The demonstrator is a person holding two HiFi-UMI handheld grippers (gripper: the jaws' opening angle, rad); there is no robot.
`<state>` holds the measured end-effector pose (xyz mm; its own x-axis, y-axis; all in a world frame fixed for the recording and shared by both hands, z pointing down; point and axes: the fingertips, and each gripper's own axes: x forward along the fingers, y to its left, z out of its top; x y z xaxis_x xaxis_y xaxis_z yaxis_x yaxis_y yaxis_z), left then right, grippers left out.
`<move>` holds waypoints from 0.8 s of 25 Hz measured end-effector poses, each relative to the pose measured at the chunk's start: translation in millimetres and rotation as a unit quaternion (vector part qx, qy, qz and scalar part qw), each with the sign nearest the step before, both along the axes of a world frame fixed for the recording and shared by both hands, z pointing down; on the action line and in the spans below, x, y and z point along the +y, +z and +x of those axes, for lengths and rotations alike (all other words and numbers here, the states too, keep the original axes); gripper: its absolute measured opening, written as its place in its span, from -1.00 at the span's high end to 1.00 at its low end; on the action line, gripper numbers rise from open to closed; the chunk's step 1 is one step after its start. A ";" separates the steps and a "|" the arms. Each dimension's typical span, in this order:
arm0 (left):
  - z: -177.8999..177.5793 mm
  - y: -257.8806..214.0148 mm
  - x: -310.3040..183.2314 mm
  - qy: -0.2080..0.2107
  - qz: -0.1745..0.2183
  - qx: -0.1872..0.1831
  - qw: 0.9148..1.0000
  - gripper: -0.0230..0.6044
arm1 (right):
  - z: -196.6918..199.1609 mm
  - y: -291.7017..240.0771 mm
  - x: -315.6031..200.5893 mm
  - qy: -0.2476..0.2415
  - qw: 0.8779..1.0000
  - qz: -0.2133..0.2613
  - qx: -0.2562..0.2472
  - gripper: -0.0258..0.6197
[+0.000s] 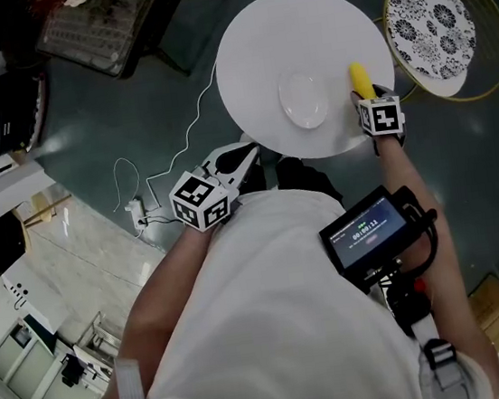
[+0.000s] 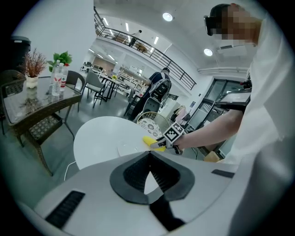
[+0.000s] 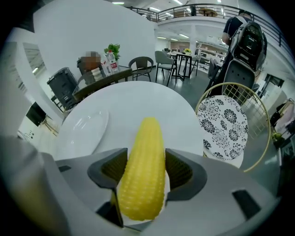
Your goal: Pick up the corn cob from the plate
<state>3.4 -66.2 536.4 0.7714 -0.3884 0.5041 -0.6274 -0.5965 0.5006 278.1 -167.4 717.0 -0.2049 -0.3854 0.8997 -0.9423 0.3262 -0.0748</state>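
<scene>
A yellow corn cob (image 3: 142,173) stands lengthwise between the jaws of my right gripper (image 3: 142,161), which is shut on it. In the head view the corn cob (image 1: 361,80) is over the right part of the round white table (image 1: 252,48), to the right of the white plate (image 1: 305,101) and off it. The plate (image 3: 82,130) holds nothing. My left gripper (image 1: 246,155) is at the table's near edge with its jaws together, and it holds nothing. The left gripper view shows its own tips (image 2: 150,155) meeting, with the corn cob (image 2: 150,142) far ahead.
A chair with a yellow wire rim and a black-and-white patterned cushion (image 1: 432,28) stands just right of the table. A white cable (image 1: 179,148) lies on the floor at the table's left. A glass table (image 2: 27,101) with bottles stands further off.
</scene>
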 end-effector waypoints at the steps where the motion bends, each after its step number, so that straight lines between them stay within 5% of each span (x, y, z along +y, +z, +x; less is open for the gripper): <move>1: 0.4 -0.3 0.1 0.000 0.001 0.000 1.000 0.91 | 0.4 1.4 1.1 -0.002 1.000 -0.002 0.003 0.13; 20: -0.8 0.2 -2.1 -0.005 0.008 -0.001 1.000 0.91 | 2.2 -9.4 -11.8 0.019 0.999 0.044 0.002 0.13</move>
<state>2.5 -68.4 536.6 0.7670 -0.4034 0.4990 -0.6337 -0.5978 0.4909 280.3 -179.2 707.5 -0.1857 -0.4702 0.8628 -0.9543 0.2956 -0.0443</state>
